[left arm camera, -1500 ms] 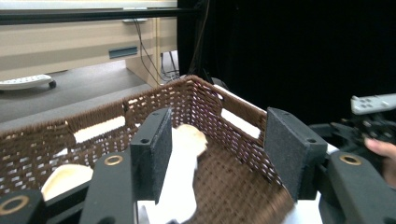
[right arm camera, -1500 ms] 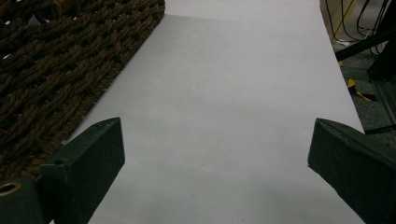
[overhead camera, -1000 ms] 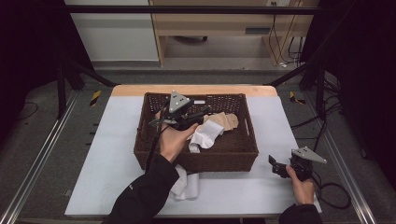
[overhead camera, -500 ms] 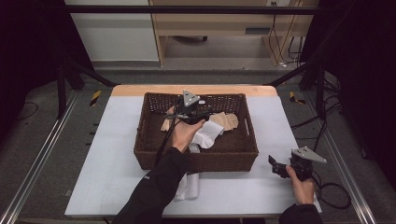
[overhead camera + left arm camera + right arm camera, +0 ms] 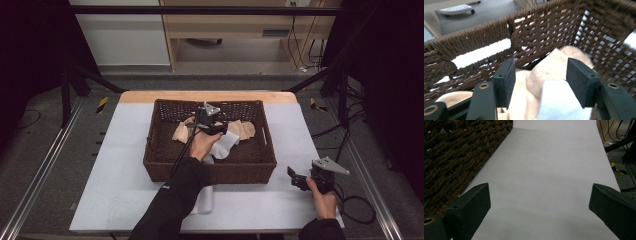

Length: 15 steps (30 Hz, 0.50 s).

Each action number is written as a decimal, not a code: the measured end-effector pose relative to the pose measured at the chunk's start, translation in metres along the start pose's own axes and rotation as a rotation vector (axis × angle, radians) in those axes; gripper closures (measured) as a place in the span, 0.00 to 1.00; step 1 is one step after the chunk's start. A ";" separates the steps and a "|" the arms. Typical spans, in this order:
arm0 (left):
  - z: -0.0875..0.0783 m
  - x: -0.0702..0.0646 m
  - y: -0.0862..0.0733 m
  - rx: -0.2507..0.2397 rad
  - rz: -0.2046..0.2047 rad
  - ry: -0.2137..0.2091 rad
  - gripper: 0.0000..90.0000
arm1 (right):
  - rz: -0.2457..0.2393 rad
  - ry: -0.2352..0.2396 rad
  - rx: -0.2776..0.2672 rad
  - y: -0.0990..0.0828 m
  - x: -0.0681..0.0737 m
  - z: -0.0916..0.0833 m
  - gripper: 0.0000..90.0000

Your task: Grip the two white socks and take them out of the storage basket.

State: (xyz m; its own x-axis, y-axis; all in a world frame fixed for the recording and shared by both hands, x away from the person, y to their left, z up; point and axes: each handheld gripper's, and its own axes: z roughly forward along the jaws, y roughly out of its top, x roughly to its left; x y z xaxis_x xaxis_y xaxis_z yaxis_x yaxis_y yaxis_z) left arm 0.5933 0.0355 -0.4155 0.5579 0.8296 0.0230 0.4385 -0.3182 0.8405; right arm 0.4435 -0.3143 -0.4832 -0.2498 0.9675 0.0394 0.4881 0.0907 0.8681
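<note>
Surface point(image 5: 125, 170) pale grey-white, with a wooden strip along the far edge. Brown wicker basket point(image 5: 210, 170) sits on it, centre, slightly toward the far side. White cloth point(image 5: 204, 200) lies flat on the surface just in front of the basket's near wall, partly under a sleeve. Right of the basket the surface is bare white.

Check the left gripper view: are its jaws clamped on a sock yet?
No: the left gripper stands open over the socks, pads clear of the cloth.
</note>
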 end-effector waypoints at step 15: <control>0.028 -0.013 -0.011 0.222 0.108 -0.062 0.34 | -0.002 0.001 0.000 0.000 -0.001 0.000 0.05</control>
State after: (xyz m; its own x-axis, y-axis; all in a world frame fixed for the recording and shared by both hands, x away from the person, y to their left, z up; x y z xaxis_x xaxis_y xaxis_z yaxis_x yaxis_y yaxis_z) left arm 0.6009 0.0159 -0.4400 0.6489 0.7579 0.0675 0.5141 -0.5022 0.6954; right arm 0.4439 -0.3148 -0.4834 -0.2515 0.9671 0.0381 0.4874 0.0925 0.8683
